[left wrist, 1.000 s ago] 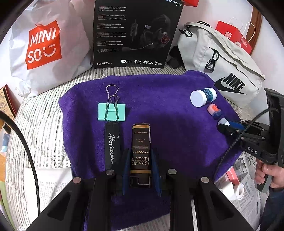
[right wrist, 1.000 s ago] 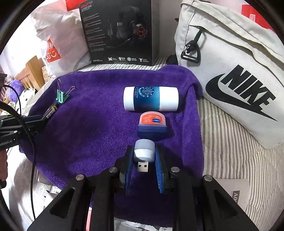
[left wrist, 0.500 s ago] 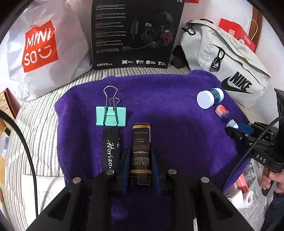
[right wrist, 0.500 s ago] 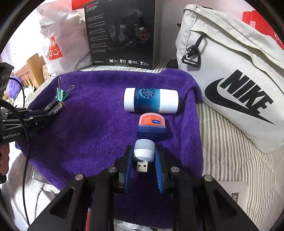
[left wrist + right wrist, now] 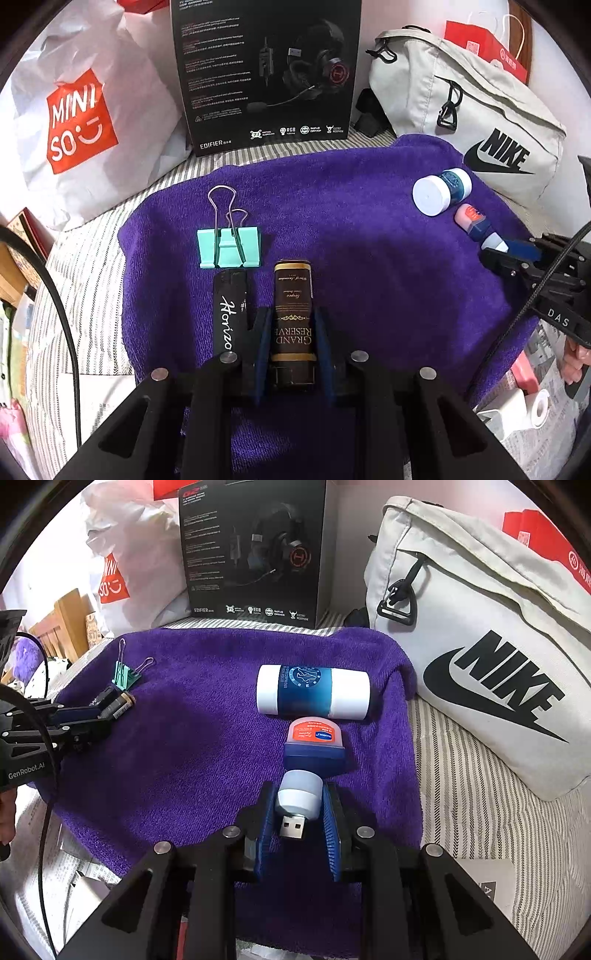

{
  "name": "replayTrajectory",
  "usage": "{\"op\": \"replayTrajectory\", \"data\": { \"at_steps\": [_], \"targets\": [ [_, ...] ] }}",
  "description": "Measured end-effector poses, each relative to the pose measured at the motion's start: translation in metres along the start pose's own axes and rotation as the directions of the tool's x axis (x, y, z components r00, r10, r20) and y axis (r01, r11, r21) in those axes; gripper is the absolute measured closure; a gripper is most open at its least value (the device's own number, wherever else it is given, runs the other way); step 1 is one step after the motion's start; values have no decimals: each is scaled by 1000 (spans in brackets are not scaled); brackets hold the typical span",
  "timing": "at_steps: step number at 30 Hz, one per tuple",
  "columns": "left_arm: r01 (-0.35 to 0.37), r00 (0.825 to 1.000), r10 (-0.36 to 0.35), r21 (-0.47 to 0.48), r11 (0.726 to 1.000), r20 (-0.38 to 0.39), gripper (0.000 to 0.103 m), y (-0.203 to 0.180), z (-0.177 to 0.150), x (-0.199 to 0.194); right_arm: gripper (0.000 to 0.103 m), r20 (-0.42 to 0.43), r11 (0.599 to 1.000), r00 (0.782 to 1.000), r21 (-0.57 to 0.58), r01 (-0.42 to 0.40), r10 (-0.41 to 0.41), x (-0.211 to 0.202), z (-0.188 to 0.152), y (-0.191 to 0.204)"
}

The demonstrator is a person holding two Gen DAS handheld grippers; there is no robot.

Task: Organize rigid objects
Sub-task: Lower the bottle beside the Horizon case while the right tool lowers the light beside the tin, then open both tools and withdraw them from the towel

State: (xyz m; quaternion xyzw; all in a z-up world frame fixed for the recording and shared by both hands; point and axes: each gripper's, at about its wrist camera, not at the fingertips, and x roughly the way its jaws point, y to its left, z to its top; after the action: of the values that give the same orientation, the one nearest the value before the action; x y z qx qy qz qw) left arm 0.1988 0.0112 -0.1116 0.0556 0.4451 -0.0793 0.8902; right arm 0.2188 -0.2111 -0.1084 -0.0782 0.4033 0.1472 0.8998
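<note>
A purple towel [image 5: 369, 240] holds the objects. My left gripper [image 5: 293, 314] is shut on a brown "Grand Reserve" box [image 5: 293, 291], low over the towel. Left of the box lie a black "Horizon" stick [image 5: 229, 306] and a mint binder clip [image 5: 229, 247]. In the right wrist view my right gripper [image 5: 299, 794] is shut on a small white USB light [image 5: 299, 797], plug towards the camera. Just ahead of it sit a small Vaseline jar [image 5: 314, 738] and a white-and-blue cylinder [image 5: 313, 696], lying on its side.
A black headset box [image 5: 266, 74] stands behind the towel. A white Miniso bag [image 5: 81, 118] is at the back left and a grey Nike bag [image 5: 461, 122] at the back right. Striped bedding [image 5: 480, 812] borders the towel; newspaper and a tape roll [image 5: 535, 410] lie front right.
The left gripper has tilted and rolled slightly, still holding the brown box, so its view shifted a little. The right gripper and the USB light have stayed put.
</note>
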Motion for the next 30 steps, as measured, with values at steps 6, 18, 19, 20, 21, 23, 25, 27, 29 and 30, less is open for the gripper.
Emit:
{"op": "replayTrajectory", "data": {
  "at_steps": [6,18,19,20,21,23,25,27,29,30],
  "targets": [
    [0,1000,0,-4,1000,4,80,0,-1,-1,78,2,1000,1000,-2,2,-2,0,0,1],
    [-51,999,50,-30,998,-15,50,5,-3,-2,69,-7,999,999,0,39,-39,-1,0,1],
    [-43,999,43,-36,998,-15,50,6,-3,-2,69,-7,999,999,1,39,-39,-1,0,1],
    [-41,999,41,-35,999,-14,50,7,-3,-2,69,-6,999,999,1,39,-39,-1,-1,1],
    [-44,999,44,-32,999,-11,50,6,-3,-2,68,-6,999,999,3,34,-34,-1,-1,0],
    [-53,999,52,-25,998,-8,50,5,-3,-3,66,-4,1000,1000,7,24,-24,-1,-1,-1],
    [-60,998,60,-16,998,-7,50,3,-3,-3,60,-1,1000,1000,11,2,-2,-3,-1,-1],
    [-67,998,67,-7,998,-5,50,3,-2,-3,55,3,1000,1000,9,-6,6,-3,-2,1],
    [-66,998,66,-8,998,-9,50,3,-1,-2,51,9,1000,1000,3,-3,3,-5,-1,3],
    [-67,998,67,-7,998,-9,50,3,-1,-3,49,15,1000,1000,5,0,0,-6,-1,3]
  ]
}}
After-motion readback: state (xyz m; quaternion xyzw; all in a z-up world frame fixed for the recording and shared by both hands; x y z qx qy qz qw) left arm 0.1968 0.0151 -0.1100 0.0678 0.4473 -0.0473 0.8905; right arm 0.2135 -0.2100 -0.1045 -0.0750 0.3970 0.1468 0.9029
